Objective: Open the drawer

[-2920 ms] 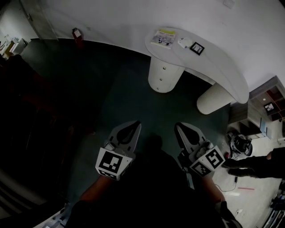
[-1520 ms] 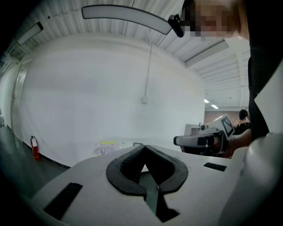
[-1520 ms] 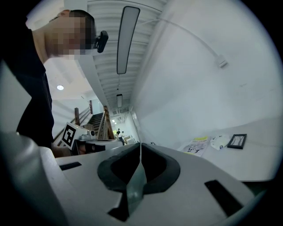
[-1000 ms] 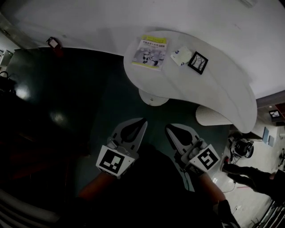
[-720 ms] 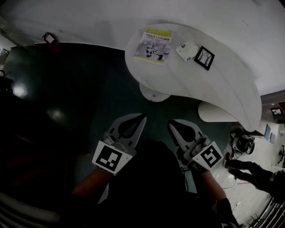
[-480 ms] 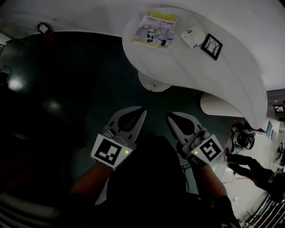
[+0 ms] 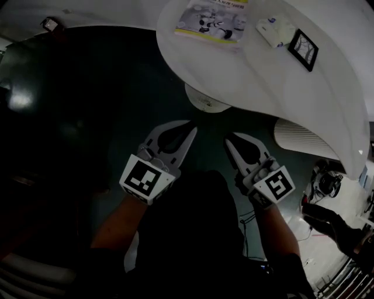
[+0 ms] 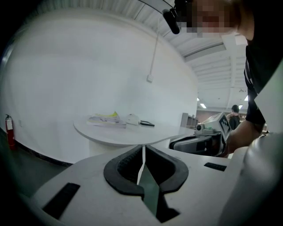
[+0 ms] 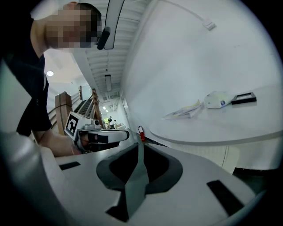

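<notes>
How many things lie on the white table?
3: a booklet at the left, a white box in the middle, a black frame at the right. More may lie beyond the picture's top edge.

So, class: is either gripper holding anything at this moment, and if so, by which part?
Nothing is held. The left gripper and the right gripper are both shut and empty.

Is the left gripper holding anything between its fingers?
No: the left gripper is empty, its fingers closed against each other with only a thin seam showing.

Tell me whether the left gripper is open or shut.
Shut: the jaws of the left gripper meet at the tips, with nothing between them.
</notes>
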The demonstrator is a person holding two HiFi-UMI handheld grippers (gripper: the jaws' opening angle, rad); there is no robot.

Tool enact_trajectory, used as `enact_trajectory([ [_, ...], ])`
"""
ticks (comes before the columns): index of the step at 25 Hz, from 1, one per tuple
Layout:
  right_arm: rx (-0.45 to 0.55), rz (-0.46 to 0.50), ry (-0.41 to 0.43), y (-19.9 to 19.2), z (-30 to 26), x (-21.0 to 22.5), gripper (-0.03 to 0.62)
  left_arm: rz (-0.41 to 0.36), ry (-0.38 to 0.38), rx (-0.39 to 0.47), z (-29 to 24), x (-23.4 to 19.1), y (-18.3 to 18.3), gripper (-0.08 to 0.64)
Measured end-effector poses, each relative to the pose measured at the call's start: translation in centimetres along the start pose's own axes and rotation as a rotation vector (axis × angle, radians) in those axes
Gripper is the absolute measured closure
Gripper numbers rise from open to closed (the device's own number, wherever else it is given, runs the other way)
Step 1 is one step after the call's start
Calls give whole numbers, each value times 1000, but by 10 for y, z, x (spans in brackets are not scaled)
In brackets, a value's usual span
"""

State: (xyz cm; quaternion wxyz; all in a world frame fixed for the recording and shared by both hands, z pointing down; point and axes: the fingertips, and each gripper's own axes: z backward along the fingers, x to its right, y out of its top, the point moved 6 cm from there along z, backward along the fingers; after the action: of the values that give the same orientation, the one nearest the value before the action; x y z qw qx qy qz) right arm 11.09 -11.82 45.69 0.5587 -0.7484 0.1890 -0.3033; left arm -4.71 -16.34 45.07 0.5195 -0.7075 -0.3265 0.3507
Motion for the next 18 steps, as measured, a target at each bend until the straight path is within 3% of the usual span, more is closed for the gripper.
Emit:
enact_trajectory([
  [2,0,-3,-15,-17,-5,16,574,-8,-15,6,-11,-8,-16,544],
  [5,2,13,-30,-35,-15,41,574,-32,-61,1,-28,-18,-39,475],
  [14,24,57,-38,-102,-51,100,566,-110,-168,14,-90,-48,-108,440],
  [18,58,110,-29,-122,-66,115,547,-109,-202,31,-115,-62,-135,441],
])
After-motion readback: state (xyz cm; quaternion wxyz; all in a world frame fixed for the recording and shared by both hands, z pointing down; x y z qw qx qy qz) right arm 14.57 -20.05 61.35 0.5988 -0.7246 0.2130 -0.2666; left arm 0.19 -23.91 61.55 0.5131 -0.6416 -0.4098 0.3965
